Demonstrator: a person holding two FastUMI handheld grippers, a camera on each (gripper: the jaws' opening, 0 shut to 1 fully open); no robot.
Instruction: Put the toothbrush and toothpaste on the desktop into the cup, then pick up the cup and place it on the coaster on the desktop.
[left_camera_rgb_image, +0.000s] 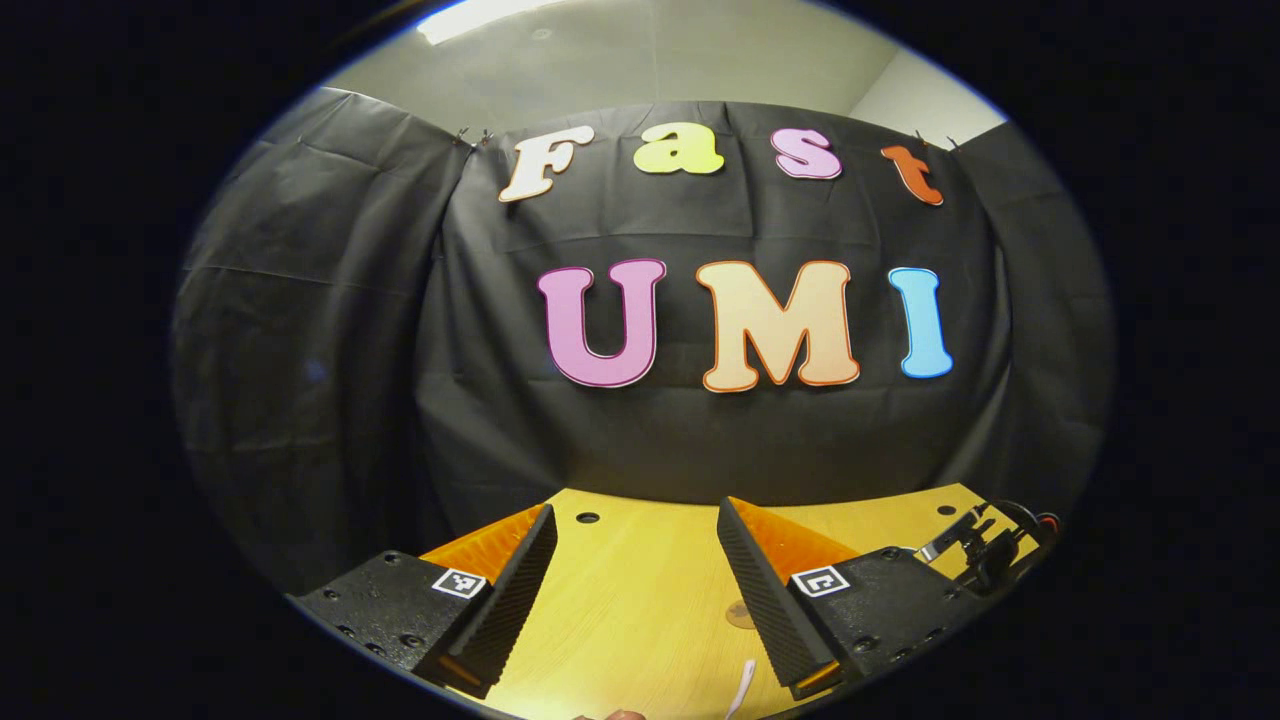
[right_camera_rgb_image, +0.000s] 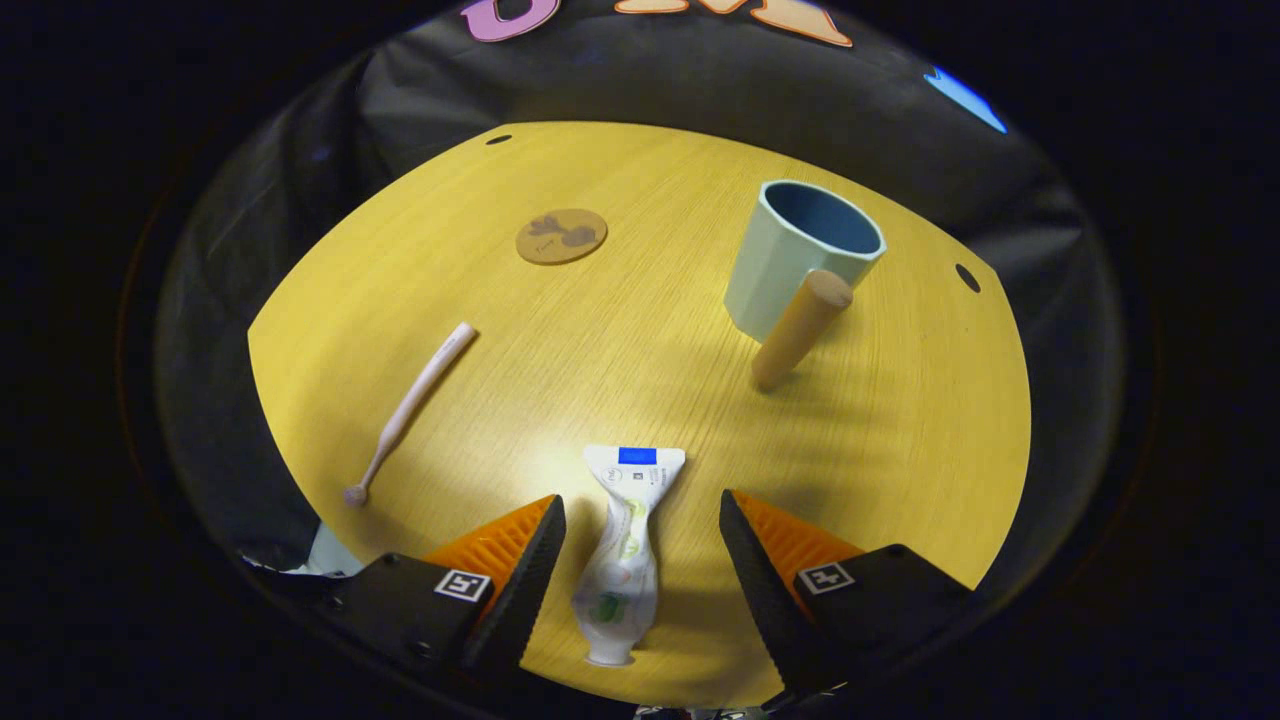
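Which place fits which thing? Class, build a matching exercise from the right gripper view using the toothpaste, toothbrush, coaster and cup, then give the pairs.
Things:
1. toothpaste
2. toothbrush
3. coaster
4. cup

Places:
A. far side of the desktop, left of the cup
B. lying at the left
C. upright at the far right
D. between the open right gripper fingers

Pairs: 1-D, 2-B, 3-A, 4-C

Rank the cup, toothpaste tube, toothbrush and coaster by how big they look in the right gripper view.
1. Cup
2. Toothpaste tube, near the camera, so unsure against the cup
3. Toothbrush
4. Coaster
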